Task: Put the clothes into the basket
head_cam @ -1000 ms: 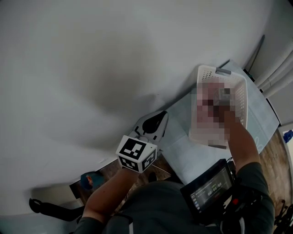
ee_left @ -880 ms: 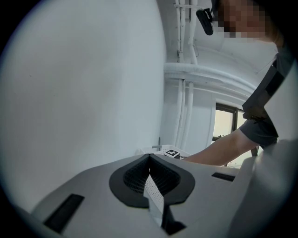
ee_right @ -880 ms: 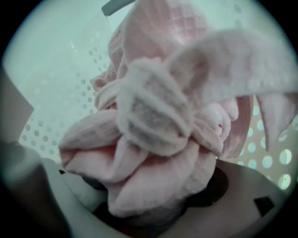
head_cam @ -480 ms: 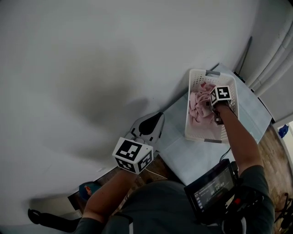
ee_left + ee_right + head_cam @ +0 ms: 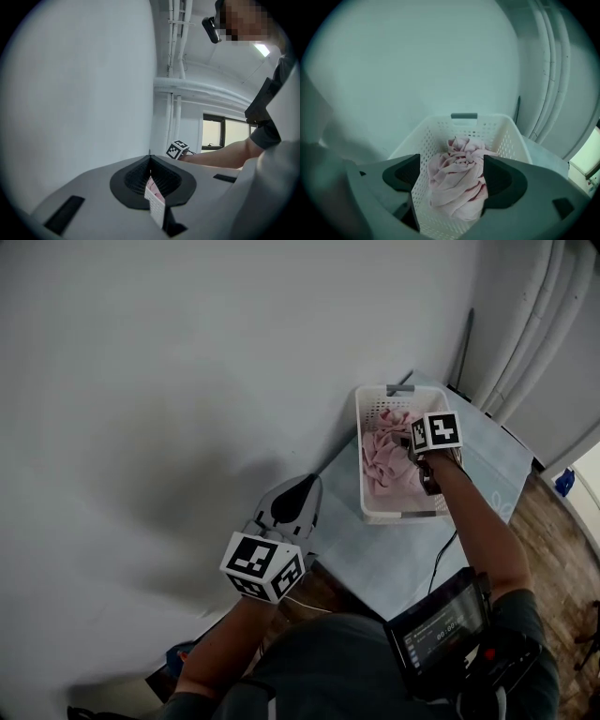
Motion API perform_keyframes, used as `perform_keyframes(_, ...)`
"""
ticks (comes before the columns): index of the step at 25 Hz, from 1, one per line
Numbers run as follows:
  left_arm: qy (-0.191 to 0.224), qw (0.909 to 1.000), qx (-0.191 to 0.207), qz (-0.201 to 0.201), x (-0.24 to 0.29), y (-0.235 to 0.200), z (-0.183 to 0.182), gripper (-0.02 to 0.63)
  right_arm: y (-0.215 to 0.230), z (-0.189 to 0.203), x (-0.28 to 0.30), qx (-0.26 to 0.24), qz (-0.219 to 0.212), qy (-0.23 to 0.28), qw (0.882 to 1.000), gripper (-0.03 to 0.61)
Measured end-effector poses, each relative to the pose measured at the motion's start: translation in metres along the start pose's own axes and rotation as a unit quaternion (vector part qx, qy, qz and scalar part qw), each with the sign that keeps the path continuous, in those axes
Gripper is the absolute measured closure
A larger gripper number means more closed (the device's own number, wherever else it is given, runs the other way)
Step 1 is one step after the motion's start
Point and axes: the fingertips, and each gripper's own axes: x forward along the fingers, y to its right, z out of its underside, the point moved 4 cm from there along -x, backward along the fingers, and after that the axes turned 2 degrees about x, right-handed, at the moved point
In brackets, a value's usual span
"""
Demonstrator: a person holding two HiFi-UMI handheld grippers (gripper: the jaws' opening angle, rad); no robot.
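- Basket: white, perforated, with a grey handle; it is standing at the table's far end, along the edge beside the wall.
- Clothes: a pink, crumpled bundle; it is lying inside the basket, reaching towards the far wall, with bare basket floor showing around it. Nothing is touching it.
- Right gripper: it is hanging above the basket and pointing down into it. Its jaws have just been opening and are standing wide. The bundle is showing in the gap between them, but it is lying lower, in the basket, and the pads are not pressing on it. The gripper is carrying nothing.
- Left gripper: it is hovering by the table's left corner, close to the wall and well apart from the basket. Its jaws are meeting at the tips. Only a thin slit is remaining lower down, and a sliver of the basket is showing through it from far off. Nothing is being held.
- Pipes: pale, running up the wall past the table's far corner.
- Screen: a dark device, hanging at the person's chest below the right arm.
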Motion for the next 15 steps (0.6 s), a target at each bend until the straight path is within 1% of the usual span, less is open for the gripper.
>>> perform_keyframes(3,0.011,0.9999,0.012,0.003,-0.009,0.001,-0.008,0.604,-0.013,-0.015,-0.033,-0.005,-0.003,0.056,0.998,0.155)
perform_keyframes(6,0.024,0.9995,0.015,0.011,-0.021,0.003,-0.015,0.604,-0.03,-0.028,-0.07,-0.026,0.0,0.111,0.994,0.158)
perform_keyframes(9,0.033,0.999,0.023,0.018,-0.035,0.007,-0.019,0.604,-0.051,-0.031,-0.107,-0.03,-0.019,0.153,0.988,0.182)
perform_keyframes(10,0.036,0.9988,0.025,0.02,-0.04,0.008,-0.021,0.604,-0.057,-0.031,-0.119,-0.026,-0.024,0.167,0.985,0.214)
perform_keyframes(12,0.042,0.9984,0.026,0.026,-0.051,0.009,-0.023,0.604,-0.07,-0.029,-0.142,-0.019,-0.029,0.195,0.98,0.338)
perform_keyframes(14,0.045,0.9981,0.027,0.031,-0.062,0.01,-0.023,0.604,-0.083,-0.023,-0.163,-0.015,-0.031,0.218,0.975,0.41)
perform_keyframes(15,0.044,0.9981,0.029,0.033,-0.068,0.01,-0.022,0.604,-0.09,-0.019,-0.174,-0.011,-0.03,0.228,0.973,0.434)
